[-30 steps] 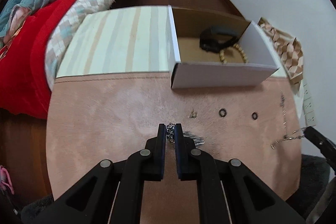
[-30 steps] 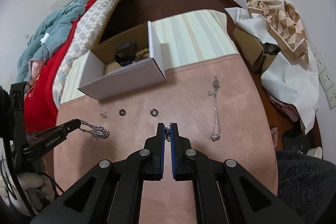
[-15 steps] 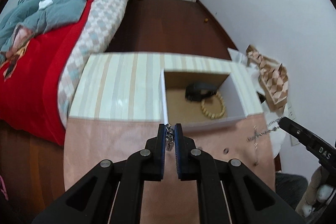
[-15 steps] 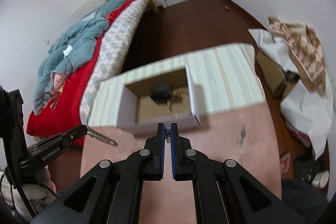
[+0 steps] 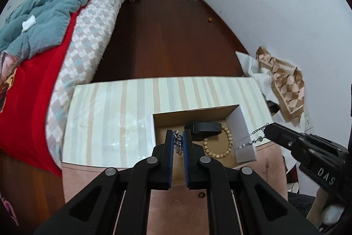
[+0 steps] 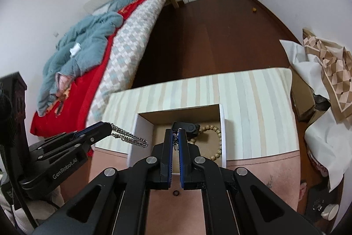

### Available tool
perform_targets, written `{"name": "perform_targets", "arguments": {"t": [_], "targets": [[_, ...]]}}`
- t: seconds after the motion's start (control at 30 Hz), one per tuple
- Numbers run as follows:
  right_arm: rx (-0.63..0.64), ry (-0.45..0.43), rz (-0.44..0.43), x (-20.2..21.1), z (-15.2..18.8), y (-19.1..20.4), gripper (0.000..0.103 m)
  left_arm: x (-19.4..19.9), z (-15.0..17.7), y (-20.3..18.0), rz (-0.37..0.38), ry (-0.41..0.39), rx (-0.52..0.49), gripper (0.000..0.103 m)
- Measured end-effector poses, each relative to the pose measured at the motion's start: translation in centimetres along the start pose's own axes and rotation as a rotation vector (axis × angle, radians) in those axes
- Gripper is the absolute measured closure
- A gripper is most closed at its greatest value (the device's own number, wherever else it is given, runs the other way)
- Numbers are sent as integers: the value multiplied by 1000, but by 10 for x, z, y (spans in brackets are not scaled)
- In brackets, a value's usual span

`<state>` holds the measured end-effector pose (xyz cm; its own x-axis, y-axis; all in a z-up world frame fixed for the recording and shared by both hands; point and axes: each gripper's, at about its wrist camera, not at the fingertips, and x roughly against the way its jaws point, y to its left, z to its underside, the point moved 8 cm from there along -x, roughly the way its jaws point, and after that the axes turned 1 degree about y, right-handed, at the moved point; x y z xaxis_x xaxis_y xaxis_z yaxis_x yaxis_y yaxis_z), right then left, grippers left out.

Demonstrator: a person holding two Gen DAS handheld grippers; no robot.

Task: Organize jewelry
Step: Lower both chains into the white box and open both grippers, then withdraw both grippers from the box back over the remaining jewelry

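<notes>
An open white cardboard box stands on the table and holds a black band and a wooden bead bracelet. My left gripper is shut on a thick silver chain, held above the box's left side. My right gripper is shut on a thin silver necklace, which hangs over the box's right wall.
Two small black rings lie on the pink table mat in front of the box. A striped cloth covers the far table half. A bed is at the left, boxes and paper at the right.
Both grippers have lifted their chains off the pink mat and moved forward to above the box. The thin necklace no longer lies on the mat.
</notes>
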<state>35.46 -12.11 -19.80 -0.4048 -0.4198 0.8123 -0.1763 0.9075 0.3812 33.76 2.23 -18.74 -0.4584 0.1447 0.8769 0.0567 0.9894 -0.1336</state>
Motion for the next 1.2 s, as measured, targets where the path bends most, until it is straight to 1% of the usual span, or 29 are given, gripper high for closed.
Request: {"name": "perform_targets", "arguments": {"t": [0.1,0.17,0.3,0.33,0.37,0.4,0.43,0.5,0.53,0.57,0.6,0.63,0.7,0.77,0.8,0.83,0.87,0.9,0.93,0.97,1.03,1.13,1.2], "targets": [[-7,43,13,-25,4,-11,98,-27,2,0,-12,42,4,98],[-9,66,26,-38,8,-20,98,-37,3,0,-15,56,7,98],[-17,110,23,-57,14,-29,98,-49,4,-1,-23,71,8,97],[-22,124,13,-61,15,-31,98,-50,4,-1,-33,70,6,97],[-23,133,11,-63,16,-32,97,-50,2,-1,-55,69,0,96],[-24,151,8,-67,18,-33,97,-50,1,1,-88,66,-5,92],[-31,165,4,-70,19,-34,97,-49,0,1,-107,66,-6,92],[-36,186,10,-73,21,-35,94,-47,-3,3,-129,62,1,90],[-39,191,17,-75,21,-36,83,-45,-5,5,-144,61,3,84],[-45,193,22,-74,22,-38,65,-43,-6,6,-165,60,3,79],[-47,189,27,-72,23,-38,56,-39,-8,8,-192,47,0,65],[-43,183,38,-70,23,-38,46,-35,-10,9,-202,32,0,49],[-21,162,69,-62,23,-37,45,-24,-11,14,-223,-7,15,34],[9,150,125,-55,23,-36,42,-16,-11,19,-235,-26,22,32],[32,139,169,-49,23,-35,40,-11,-10,21,-249,-35,27,26],[46,131,195,-45,23,-36,32,-7,-9,23,-257,-44,28,16],[76,119,261,-40,24,-37,21,-4,-8,25,-265,-53,28,11],[94,110,302,-36,25,-38,16,0,-6,26,-273,-62,31,7],[106,103,327,-32,26,-38,9,4,-3,28,-284,-67,32,6],[118,97,357,-28,28,-39,5,7,0,30,-295,-73,34,5],[129,97,382,-24,33,-40,5,14,7,32,-309,-93,42,4],[132,97,389,-18,42,-41,0,24,18,32,-318,-112,48,3],[130,78,388,-11,47,-40,0,31,25,31,-320,-119,50,3]]}}
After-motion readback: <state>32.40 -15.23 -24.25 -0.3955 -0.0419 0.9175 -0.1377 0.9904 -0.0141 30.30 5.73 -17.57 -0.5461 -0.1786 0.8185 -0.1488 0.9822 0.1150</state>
